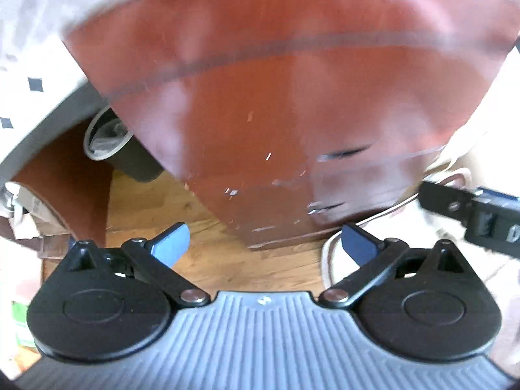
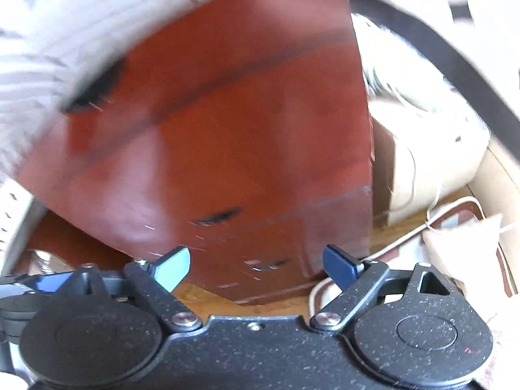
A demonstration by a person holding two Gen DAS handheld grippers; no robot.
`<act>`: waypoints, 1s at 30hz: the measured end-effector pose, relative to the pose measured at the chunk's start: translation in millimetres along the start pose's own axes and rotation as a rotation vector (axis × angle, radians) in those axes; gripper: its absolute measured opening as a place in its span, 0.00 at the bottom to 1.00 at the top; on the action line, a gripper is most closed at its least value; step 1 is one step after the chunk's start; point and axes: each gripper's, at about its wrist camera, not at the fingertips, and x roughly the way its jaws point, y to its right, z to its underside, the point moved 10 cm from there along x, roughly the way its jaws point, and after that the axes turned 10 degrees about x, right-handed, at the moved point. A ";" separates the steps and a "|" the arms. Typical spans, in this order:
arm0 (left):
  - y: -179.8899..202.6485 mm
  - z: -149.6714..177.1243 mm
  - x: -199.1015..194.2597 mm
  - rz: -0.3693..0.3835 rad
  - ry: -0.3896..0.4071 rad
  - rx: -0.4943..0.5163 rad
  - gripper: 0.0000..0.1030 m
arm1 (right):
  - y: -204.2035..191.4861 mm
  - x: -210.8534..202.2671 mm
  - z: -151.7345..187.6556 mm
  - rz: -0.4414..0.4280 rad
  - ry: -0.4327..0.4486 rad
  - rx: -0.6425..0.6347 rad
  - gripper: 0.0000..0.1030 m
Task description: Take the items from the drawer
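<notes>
Nearest the lens, the left tongs (image 1: 265, 243) gape wide and grip nothing, blue fingertips (image 1: 172, 243) well apart over the wooden floor (image 1: 208, 260). The right tongs (image 2: 256, 268) also stand wide and bare. Ahead of both rises the red-brown cabinet (image 1: 276, 104), its drawers shut, dark handle slots (image 1: 349, 152) on the fronts. Left of the cabinet sits a black bin (image 1: 110, 139); right of it lie white cables (image 2: 422, 230). All is blurred.
</notes>
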 end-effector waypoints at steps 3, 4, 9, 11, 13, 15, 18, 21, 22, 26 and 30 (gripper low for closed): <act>3.3 -6.7 -26.2 0.028 0.007 0.043 1.00 | -23.2 -17.6 2.6 -0.002 -0.035 -0.045 0.90; 3.5 -5.4 -35.1 0.027 0.012 0.058 1.00 | -24.6 -28.6 3.9 0.006 -0.047 -0.068 0.90; -5.7 11.6 -76.6 0.047 0.010 0.047 1.00 | -34.0 -80.8 2.8 0.012 -0.025 -0.080 0.90; -9.7 16.5 -89.6 0.087 0.015 0.009 1.00 | -37.9 -97.9 8.5 -0.017 -0.028 -0.063 0.91; -10.9 18.4 -101.1 0.128 0.029 -0.015 1.00 | -41.3 -115.9 5.8 -0.011 -0.028 -0.094 0.92; -8.9 20.0 -105.1 0.133 0.037 -0.014 1.00 | -45.6 -119.9 -0.9 0.010 -0.023 -0.136 0.92; 6.5 13.5 -105.9 0.080 0.040 0.016 1.00 | -52.4 -140.6 -5.7 0.067 0.002 -0.170 0.92; 12.6 2.0 -111.4 0.087 0.051 0.021 1.00 | -58.5 -157.8 -6.7 0.055 0.018 -0.172 0.92; 11.7 0.7 -113.8 0.090 0.048 0.022 1.00 | -60.2 -163.2 -7.5 0.044 0.022 -0.173 0.92; 12.5 -9.8 -116.7 0.073 0.047 0.039 1.00 | -63.2 -177.1 -14.9 0.044 0.055 -0.190 0.92; 5.0 -15.8 -152.2 0.043 0.112 0.058 1.00 | -70.3 -191.4 -16.2 0.022 0.077 -0.185 0.93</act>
